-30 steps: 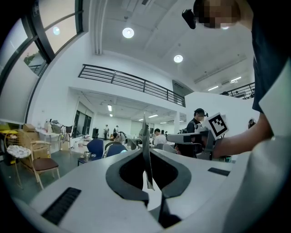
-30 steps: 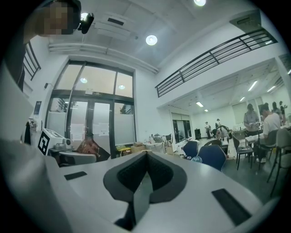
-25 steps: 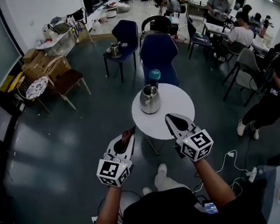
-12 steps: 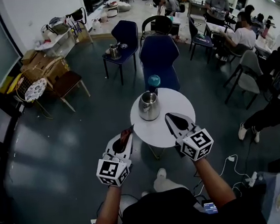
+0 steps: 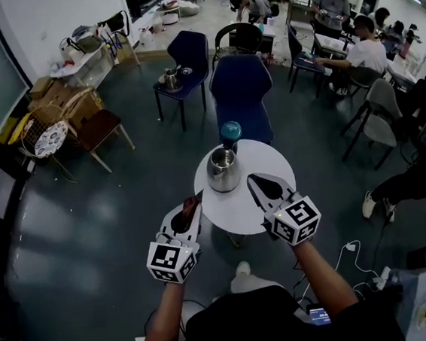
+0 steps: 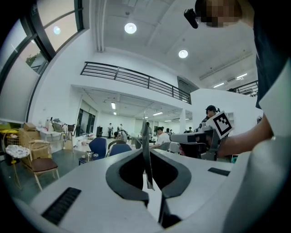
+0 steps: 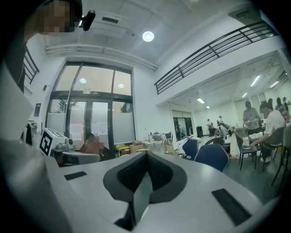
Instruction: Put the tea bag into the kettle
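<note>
An open-topped steel kettle (image 5: 223, 170) stands on the far left part of a small round white table (image 5: 258, 203). My left gripper (image 5: 197, 199) hovers off the table's left rim, near side of the kettle, shut on a reddish-brown tea bag (image 5: 192, 207). In the left gripper view the tea bag (image 6: 146, 154) shows as a thin sheet edge-on, pinched between the jaws and sticking up past them. My right gripper (image 5: 250, 178) hangs over the table just right of the kettle, shut with nothing in it; in the right gripper view the right gripper (image 7: 146, 153) points level across the room.
A teal-topped object (image 5: 230, 132) stands behind the kettle at the table's far edge. A blue chair (image 5: 241, 87) is right behind the table, and another chair (image 5: 183, 59) holding a small pot stands farther back. People sit at desks at the right.
The table and kettle have slid a little left and up in the head view. My right gripper has shifted slightly left toward the kettle. The left gripper keeps its hold and place.
</note>
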A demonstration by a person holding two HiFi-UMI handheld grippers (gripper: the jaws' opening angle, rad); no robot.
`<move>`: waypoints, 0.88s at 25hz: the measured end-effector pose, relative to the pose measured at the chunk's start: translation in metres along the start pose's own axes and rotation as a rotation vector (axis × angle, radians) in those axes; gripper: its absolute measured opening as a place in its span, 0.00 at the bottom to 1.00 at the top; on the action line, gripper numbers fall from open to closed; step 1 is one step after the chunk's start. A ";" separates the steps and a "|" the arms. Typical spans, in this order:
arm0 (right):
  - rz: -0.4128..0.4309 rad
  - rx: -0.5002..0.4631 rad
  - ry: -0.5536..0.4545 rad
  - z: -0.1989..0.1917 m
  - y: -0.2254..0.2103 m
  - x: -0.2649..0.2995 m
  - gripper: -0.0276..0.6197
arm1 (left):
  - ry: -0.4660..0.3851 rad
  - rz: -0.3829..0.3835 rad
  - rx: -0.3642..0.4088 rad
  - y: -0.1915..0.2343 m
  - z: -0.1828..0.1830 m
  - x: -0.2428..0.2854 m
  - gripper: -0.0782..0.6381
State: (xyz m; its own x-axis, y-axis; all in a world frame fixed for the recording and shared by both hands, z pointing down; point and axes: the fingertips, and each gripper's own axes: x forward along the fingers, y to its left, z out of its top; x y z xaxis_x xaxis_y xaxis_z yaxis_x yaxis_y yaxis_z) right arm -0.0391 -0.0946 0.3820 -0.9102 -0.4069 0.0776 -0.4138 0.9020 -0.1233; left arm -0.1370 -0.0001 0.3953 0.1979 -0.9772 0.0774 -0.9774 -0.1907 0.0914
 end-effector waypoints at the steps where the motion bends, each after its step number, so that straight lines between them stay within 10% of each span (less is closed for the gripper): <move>1: 0.001 0.000 0.001 0.001 -0.004 0.002 0.07 | -0.003 0.002 -0.003 0.002 0.001 0.005 0.15; 22: 0.029 0.026 0.051 -0.008 -0.099 0.033 0.07 | 0.053 0.026 -0.025 0.011 -0.007 0.106 0.15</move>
State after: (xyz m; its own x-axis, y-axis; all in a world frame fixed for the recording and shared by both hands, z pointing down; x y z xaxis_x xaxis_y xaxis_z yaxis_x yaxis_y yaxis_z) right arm -0.0278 -0.1964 0.4050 -0.9198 -0.3724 0.1236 -0.3884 0.9089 -0.1517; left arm -0.1261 -0.1046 0.4117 0.1766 -0.9753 0.1327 -0.9803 -0.1621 0.1131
